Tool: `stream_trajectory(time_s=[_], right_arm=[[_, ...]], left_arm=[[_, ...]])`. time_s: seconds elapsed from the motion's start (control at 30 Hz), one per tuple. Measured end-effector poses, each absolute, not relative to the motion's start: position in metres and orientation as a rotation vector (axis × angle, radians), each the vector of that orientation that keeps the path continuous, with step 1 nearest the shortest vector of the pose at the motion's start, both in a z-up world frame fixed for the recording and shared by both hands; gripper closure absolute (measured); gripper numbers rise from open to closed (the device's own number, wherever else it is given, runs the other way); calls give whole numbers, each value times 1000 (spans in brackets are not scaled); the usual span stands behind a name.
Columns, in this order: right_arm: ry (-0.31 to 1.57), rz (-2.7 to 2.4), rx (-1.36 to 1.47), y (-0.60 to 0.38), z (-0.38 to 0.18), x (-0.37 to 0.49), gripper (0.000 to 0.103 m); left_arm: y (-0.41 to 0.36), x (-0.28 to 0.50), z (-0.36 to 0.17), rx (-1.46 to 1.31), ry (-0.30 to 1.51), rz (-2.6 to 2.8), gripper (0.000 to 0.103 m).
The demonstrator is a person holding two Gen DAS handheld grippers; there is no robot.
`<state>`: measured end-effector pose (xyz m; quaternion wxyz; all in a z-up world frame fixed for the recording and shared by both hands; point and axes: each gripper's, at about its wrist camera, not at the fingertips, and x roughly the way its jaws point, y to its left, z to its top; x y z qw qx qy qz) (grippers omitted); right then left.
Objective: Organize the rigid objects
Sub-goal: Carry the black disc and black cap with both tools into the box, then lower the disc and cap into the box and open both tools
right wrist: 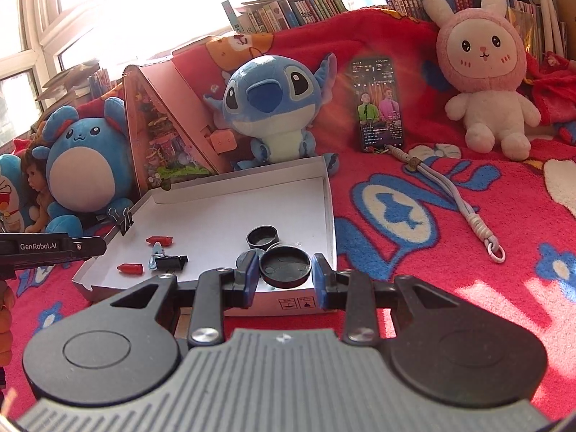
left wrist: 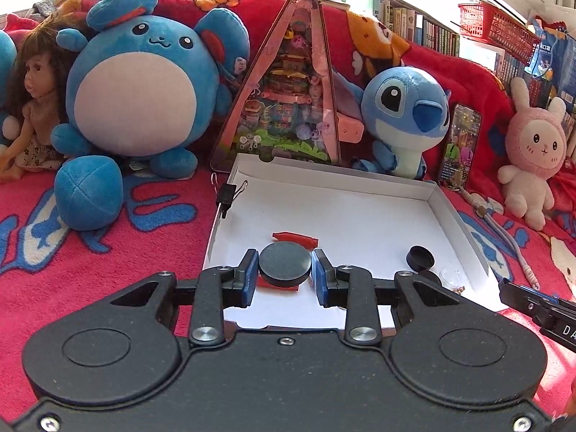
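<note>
Black lids, one in each gripper, hover over the white box!

Between the blue pads of the left gripper (left wrist: pixel 285 273) sits a solid black disc lid (left wrist: pixel 285 265), flat face up, pinched at a narrow opening; just beyond its tips a red cap (left wrist: pixel 296 238) lies on the floor of the white box (left wrist: pixel 360 212), and off to its right stand another black cap (left wrist: pixel 420 257) and the other gripper's nose. The right gripper (right wrist: pixel 286 275) likewise clamps a hollow black lid (right wrist: pixel 286 265) by its rim, right above the box's near wall, with an open black cap (right wrist: pixel 262 236) just ahead of its fingers. My read: both lids want setting down beside their matching black pieces, so keep each one level, lower until it touches the cardboard, and only then ease the pads apart. Steer the left one clear of the red cap underneath.
</note>
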<state>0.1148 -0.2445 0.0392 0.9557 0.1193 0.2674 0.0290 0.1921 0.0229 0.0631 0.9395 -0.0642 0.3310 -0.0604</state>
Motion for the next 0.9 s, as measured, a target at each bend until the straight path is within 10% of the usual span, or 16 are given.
stream_trajectory(time_s=[0.9], right_arm=[[723,29,251,-238,31,218,66]], left_arm=[[14,253,30,-94,811,-51,73]])
